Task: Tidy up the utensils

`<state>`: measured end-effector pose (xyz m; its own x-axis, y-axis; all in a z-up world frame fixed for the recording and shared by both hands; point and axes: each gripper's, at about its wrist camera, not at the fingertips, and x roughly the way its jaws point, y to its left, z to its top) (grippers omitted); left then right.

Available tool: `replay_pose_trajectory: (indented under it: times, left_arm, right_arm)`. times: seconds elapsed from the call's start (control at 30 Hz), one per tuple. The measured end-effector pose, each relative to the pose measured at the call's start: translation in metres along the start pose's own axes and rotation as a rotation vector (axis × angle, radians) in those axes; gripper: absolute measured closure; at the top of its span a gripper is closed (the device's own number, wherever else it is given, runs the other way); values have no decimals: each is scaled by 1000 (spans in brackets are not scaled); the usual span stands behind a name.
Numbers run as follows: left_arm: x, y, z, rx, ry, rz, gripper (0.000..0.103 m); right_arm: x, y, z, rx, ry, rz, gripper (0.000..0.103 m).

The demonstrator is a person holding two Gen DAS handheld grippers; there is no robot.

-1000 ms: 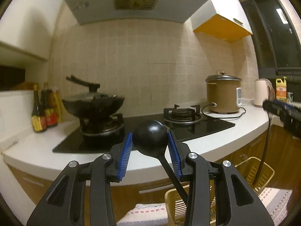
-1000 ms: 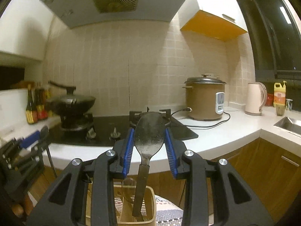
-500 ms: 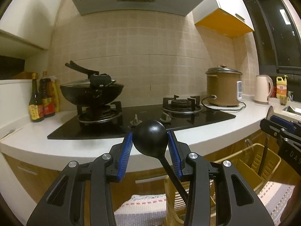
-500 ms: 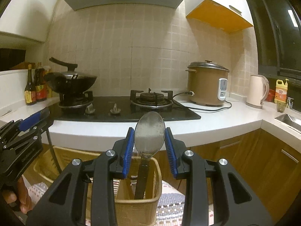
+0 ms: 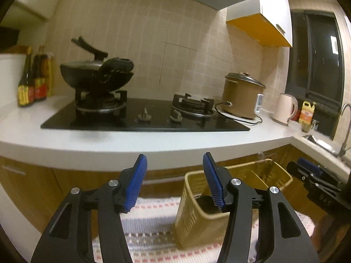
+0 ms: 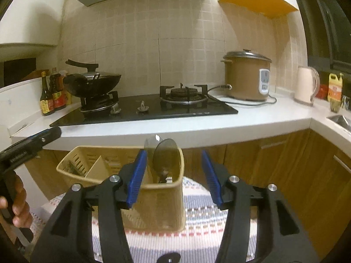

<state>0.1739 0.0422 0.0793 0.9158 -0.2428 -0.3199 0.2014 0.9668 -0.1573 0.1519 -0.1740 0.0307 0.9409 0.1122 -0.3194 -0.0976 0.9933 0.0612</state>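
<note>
Both hand-held grippers are letting go: the left hand-held gripper [image 5: 173, 178] and the right hand-held gripper [image 6: 173, 176] have their jaws opening, nothing between them. The metal spoons [image 6: 164, 155] stand upright in the yellow utensil basket [image 6: 153, 208] on the striped mat [image 6: 197, 225], so handles drop in.

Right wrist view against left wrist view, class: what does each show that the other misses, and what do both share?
Only the right wrist view shows the spoons standing in the near end compartment of the basket, and a hand on the left gripper's handle. Only the left wrist view shows the tap and the right gripper from the side. Both show the basket on a striped mat, the wok, the rice cooker and the kettle. Both grippers' jaws are opening, nothing pressed between them.
</note>
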Motion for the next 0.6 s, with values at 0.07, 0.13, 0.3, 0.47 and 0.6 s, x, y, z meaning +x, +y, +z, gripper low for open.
replay_pose_trajectory:
  times: [0.07, 0.13, 0.3, 0.47, 0.6]
  left_arm:
    - [-8, 6, -1, -19, 23, -5, 52]
    - [-20, 13, -4, -44, 53, -16, 52]
    - [-43, 27, -19, -64, 162, 5, 52]
    - [-55, 46, -49, -128, 350, 16, 52]
    - [-54, 57, -82, -211, 521, -21, 53]
  right_arm:
    - [-9, -5, -3, 19, 16, 12, 54]
    - [-20, -11, -7, 43, 37, 22, 54]
    - [-37, -23, -14, 109, 122, 69, 54]
    - [-37, -37, -32, 228, 290, 147, 54]
    - [-31, -43, -52, 323, 415, 189, 54]
